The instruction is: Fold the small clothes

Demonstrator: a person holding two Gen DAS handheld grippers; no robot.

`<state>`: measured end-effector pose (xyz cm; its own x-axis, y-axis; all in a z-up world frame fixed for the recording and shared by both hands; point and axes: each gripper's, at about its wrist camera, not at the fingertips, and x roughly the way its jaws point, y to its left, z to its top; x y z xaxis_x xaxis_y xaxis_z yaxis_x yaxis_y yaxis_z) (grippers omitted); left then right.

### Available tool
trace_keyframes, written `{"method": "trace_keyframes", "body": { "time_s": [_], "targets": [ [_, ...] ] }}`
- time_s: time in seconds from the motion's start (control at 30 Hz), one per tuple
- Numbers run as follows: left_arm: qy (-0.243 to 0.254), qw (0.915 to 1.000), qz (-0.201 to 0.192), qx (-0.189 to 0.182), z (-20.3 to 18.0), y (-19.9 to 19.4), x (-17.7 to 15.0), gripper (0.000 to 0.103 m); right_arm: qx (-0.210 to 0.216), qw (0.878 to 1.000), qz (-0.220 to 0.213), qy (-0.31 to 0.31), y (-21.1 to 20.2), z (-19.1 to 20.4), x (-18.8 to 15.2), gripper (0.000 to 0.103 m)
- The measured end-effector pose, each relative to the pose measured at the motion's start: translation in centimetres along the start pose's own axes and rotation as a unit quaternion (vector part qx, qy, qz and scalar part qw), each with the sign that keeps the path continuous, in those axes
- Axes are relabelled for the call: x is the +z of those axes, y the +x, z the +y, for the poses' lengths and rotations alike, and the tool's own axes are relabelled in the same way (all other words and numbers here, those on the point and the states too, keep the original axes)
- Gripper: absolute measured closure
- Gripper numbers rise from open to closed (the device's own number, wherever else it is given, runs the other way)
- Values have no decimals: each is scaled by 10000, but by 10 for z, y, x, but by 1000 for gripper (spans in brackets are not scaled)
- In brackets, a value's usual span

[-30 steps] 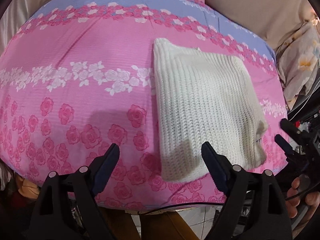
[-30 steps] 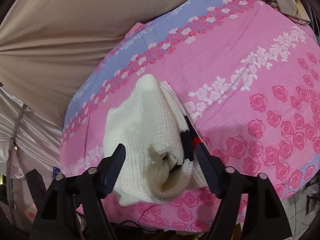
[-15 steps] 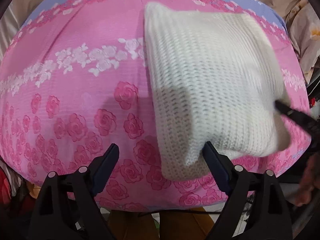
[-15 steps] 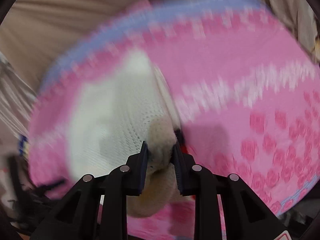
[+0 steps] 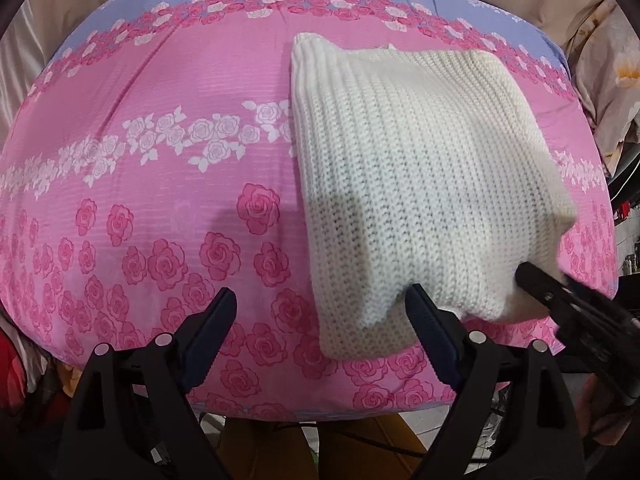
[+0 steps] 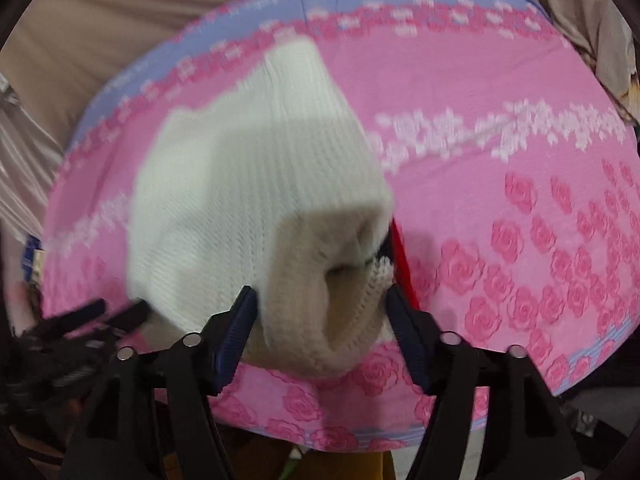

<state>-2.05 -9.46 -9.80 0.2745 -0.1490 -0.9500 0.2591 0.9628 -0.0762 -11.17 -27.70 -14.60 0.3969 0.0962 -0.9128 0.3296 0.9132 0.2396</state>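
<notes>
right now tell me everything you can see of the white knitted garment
The white knitted garment is a chunky ribbed knit, cream-white, folded into a thick rectangle on the pink rose-print cover. Dark and red trim peeks from its near end. The right gripper is closing on that bunched near corner, lifting it slightly. The left gripper is open, its right finger at the garment's near edge.

Surface: I see a bed (image 5: 168, 184) under a pink cover with rose print and a lilac band at the far edge.
On it: a folded white knit sweater (image 5: 416, 184), right of centre.
</notes>
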Motion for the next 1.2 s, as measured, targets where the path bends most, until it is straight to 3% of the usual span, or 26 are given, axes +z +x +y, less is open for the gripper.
{"method": "trace_keyframes", "body": {
  "time_s": [0.07,0.13,0.17,0.23,0.3,0.33,0.4,0.5,0.6,0.67,0.73,0.8,0.83,0.87,0.9,0.97,1.07,1.1,1.17,1.2],
  "targets": [
    [-21,10000,-6,-9,4,-3,3,19,429,9979,-478,37,-28,7,3,91],
    [-48,10000,-55,-22,8,-8,3,19,949,9897,-1045,-238,-66,16,4,92],
    [-54,9999,-87,-7,8,-9,2,19,1015,9874,-1163,-353,-77,18,3,92],
    [-64,10000,-69,6,4,-5,1,19,729,9923,-908,-422,-59,10,-1,93],
    [-112,9999,17,-5,5,-1,2,19,195,9993,-225,-222,-11,-15,-11,92],
    [-149,9999,75,-25,5,0,1,19,100,9999,115,25,11,-29,-18,92],
    [-172,9998,70,-49,7,-2,1,19,261,9990,74,349,6,-35,-22,90],
    [-302,9995,-30,-79,10,-3,1,19,228,9984,-352,372,-28,-25,-18,71],
    [-477,9988,28,-115,14,0,0,19,-104,9969,-781,-26,-54,-10,-1,55],
    [-558,9983,-33,-145,14,-1,0,19,-104,9954,-948,-112,-56,-7,12,38],
    [-644,9977,-124,-174,15,-4,1,19,-45,9963,-849,-126,-41,-10,32,35],
    [-757,9968,-201,-168,17,-6,3,19,-41,9982,-582,-121,-14,-11,45,35],
    [-810,9963,-227,-156,18,-8,4,19,-5,9993,-333,-140,1,-13,51,49],
    [-858,9959,-251,-152,21,-10,4,19,127,9996,-142,-205,6,-9,56,78],
    [-912,9953,-283,-153,22,-11,5,19,232,9987,-305,-338,-6,-1,61,78],
    [-1088,9929,-455,-170,30,-21,5,19,873,9899,-949,-583,-46,16,66,83],
    [-1295,9890,-651,-280,38,-28,6,17,1061,9779,-1617,-794,-85,14,75,83],
    [-1352,9880,-673,-317,38,-28,6,17,861,9807,-1566,-790,-76,7,77,83],
    [-1385,9879,-614,-341,37,-26,5,17,120,9950,-630,-759,-9,-21,77,83],
    [-1383,9881,-573,-347,35,-24,5,17,29,9982,-183,-574,18,-37,72,83]
  ]
}}
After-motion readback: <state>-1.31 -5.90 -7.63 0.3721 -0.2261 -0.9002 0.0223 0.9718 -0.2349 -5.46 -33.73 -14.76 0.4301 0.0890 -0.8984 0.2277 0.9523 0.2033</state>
